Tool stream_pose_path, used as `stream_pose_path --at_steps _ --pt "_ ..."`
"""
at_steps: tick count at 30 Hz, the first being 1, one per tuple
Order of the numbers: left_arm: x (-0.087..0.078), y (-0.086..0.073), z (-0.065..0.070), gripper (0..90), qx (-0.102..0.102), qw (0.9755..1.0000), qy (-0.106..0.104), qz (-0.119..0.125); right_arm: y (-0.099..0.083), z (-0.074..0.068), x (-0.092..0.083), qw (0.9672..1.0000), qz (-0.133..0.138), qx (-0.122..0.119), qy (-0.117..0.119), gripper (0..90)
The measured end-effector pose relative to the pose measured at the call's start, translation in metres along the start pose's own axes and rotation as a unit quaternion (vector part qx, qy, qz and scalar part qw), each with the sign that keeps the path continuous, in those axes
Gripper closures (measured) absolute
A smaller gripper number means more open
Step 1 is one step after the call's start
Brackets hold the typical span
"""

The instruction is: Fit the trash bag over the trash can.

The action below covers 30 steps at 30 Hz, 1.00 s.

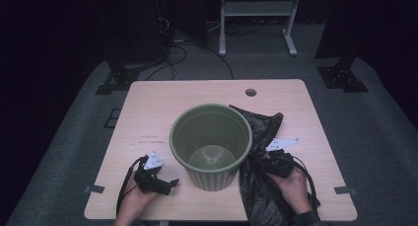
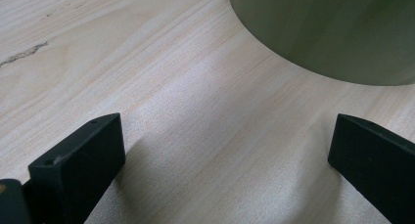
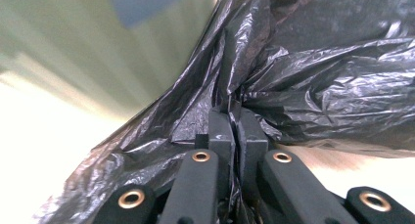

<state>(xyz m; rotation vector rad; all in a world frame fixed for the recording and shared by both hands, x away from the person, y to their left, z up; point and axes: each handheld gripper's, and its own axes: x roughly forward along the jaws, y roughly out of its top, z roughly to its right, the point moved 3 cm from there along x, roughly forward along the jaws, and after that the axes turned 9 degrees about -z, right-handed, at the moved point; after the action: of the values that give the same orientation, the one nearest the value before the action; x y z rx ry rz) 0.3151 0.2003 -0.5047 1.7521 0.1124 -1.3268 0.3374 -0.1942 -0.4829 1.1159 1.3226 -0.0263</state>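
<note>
A green plastic bin stands upright and empty in the middle of the wooden table. A crumpled black bin bag lies to its right, draped from the bin's side down to the table's front edge. My right gripper is shut on a fold of the black bag, which bunches up between the closed jaws. My left gripper rests on the table left of the bin, open, with bare wood between its jaws. The bin's wall rises just ahead of it.
A round cable hole sits near the table's far edge. Beyond the table are a white frame, black stand feet and cables on grey carpet. The table's left half is bare wood.
</note>
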Motion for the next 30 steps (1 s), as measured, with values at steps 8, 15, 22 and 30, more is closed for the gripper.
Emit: stream_pose_path --at_steps 8,15,22,30 --pt "0.000 0.000 0.000 0.0 0.000 1.0000 0.000 0.000 0.006 -0.010 -0.024 0.9988 0.013 -0.029 0.037 87.5" --pt "0.000 0.000 0.000 0.0 0.000 1.0000 0.000 0.000 0.011 -0.017 -0.044 0.9954 0.038 -0.056 0.067 87.6" --pt "0.000 0.000 0.000 0.0 0.000 1.0000 0.000 0.000 0.023 -0.029 -0.066 0.9901 0.059 -0.087 0.094 87.5" --pt "0.000 0.000 0.000 0.0 0.000 1.0000 0.000 0.000 0.034 -0.039 -0.087 0.9821 0.081 -0.112 0.128 87.4"
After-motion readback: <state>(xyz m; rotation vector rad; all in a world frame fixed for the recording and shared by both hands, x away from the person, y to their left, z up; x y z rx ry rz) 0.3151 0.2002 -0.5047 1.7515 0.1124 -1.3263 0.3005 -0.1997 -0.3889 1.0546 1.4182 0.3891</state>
